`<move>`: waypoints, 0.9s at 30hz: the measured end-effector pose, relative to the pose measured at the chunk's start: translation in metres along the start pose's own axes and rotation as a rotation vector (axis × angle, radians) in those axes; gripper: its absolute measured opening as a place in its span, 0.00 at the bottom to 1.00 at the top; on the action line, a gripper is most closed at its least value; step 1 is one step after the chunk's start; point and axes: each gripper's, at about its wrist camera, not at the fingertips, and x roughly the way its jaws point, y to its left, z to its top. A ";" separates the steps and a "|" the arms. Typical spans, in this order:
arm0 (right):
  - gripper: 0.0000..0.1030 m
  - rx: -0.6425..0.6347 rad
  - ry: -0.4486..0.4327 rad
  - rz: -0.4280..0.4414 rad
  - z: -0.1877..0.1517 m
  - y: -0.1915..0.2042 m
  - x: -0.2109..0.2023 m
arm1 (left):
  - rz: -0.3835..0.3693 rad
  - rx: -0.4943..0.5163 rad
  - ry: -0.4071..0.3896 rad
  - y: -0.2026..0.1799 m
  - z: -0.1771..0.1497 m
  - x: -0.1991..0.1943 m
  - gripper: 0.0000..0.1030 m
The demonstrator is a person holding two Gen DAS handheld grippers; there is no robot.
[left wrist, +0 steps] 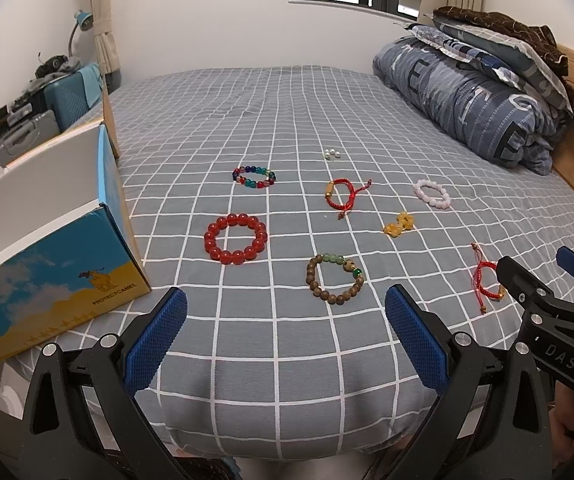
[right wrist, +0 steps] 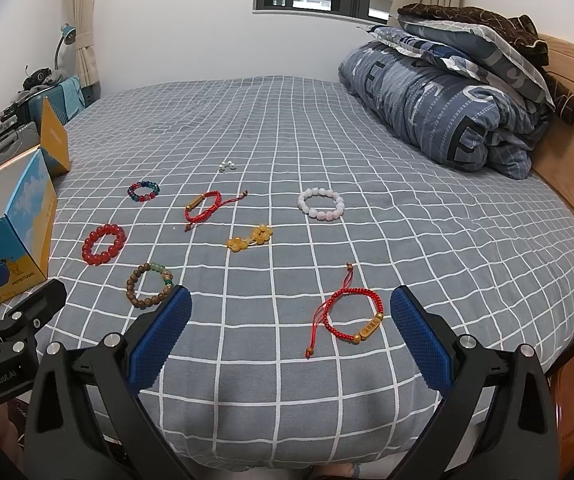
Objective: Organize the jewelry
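Left wrist view shows my left hand-held gripper (left wrist: 285,334) released over the bed (left wrist: 287,120), nothing sorted yet. Ahead of it lie the wooden bead bracelet (left wrist: 335,279) and red bead bracelet (left wrist: 235,239); the open box (left wrist: 47,272) sits to its left. My right hand-held gripper (right wrist: 289,334) is also released, with the red cord bracelet (right wrist: 353,316) just ahead between its fingers.

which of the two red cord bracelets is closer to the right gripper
The red cord bracelet with the gold tag, lying just ahead between the open right gripper fingers. The other red cord bracelet lies farther up the bed, near the multicoloured beads.
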 end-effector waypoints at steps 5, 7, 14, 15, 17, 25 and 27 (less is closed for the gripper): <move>0.93 0.000 0.000 -0.001 0.000 0.000 0.000 | -0.013 -0.001 0.004 -0.001 0.000 0.000 0.94; 0.93 0.000 0.001 0.000 0.000 0.000 0.000 | -0.014 -0.003 0.004 -0.001 0.000 0.000 0.94; 0.93 0.000 0.000 -0.001 0.000 0.000 0.000 | -0.013 -0.006 0.004 0.000 0.000 0.000 0.94; 0.93 -0.001 0.000 -0.001 0.000 0.002 0.000 | -0.013 -0.005 0.005 0.000 0.000 0.000 0.94; 0.93 -0.002 0.000 -0.002 0.000 0.002 0.000 | -0.012 -0.003 0.005 0.000 0.000 0.000 0.94; 0.93 0.000 0.000 -0.001 -0.001 0.001 0.000 | -0.011 -0.003 0.005 0.000 0.000 0.001 0.94; 0.93 -0.001 -0.001 -0.001 -0.001 0.001 -0.001 | -0.011 -0.004 0.005 0.000 0.000 0.001 0.94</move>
